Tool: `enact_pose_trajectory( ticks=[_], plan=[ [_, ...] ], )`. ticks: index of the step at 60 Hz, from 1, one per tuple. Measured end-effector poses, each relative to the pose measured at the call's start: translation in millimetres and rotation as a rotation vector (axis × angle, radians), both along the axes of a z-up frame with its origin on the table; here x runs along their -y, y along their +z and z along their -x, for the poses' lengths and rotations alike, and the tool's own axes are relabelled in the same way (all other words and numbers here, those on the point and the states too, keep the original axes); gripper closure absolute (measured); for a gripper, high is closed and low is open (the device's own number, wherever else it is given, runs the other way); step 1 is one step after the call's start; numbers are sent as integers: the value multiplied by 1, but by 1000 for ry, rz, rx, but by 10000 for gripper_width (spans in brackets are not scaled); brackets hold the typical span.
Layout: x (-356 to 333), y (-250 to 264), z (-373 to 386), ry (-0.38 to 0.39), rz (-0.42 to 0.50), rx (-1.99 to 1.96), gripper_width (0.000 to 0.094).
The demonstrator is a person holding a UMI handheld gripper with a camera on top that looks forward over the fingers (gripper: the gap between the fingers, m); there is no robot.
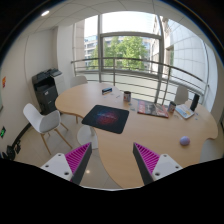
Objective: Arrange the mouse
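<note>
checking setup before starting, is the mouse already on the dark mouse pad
No, the small grey rounded mouse lies on the bare wooden table, well apart from the dark rectangular mouse pad.

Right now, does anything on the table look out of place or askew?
Yes: the mouse sits on the bare table, far from the mouse pad, which hangs over the table's edge. The gripper hovers open, holding nothing.

gripper (112, 160) open, nothing held | mouse (184, 140) ahead on table (150, 145)

A small, rounded, pale lilac mouse (184, 140) is lying flat on the wooden table (160, 135), well apart from the dark mousepad (106, 118), beyond the right finger.
</note>
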State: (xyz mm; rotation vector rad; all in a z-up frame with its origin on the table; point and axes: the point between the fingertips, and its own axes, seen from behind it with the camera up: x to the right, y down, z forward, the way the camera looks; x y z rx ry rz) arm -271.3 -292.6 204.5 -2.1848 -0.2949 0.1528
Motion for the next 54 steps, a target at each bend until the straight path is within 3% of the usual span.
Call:
enact_pose_trajectory(
  ticks=[13,23,38,54],
  plan=[
    [8,-52,-65,-85,91,7,90],
    [-11,-118,-203,-170,142,17,90],
    [-101,-178,-368,-303,105,35,93],
    [-204,-215,-426,-365,101,-29,89]
  ],
)
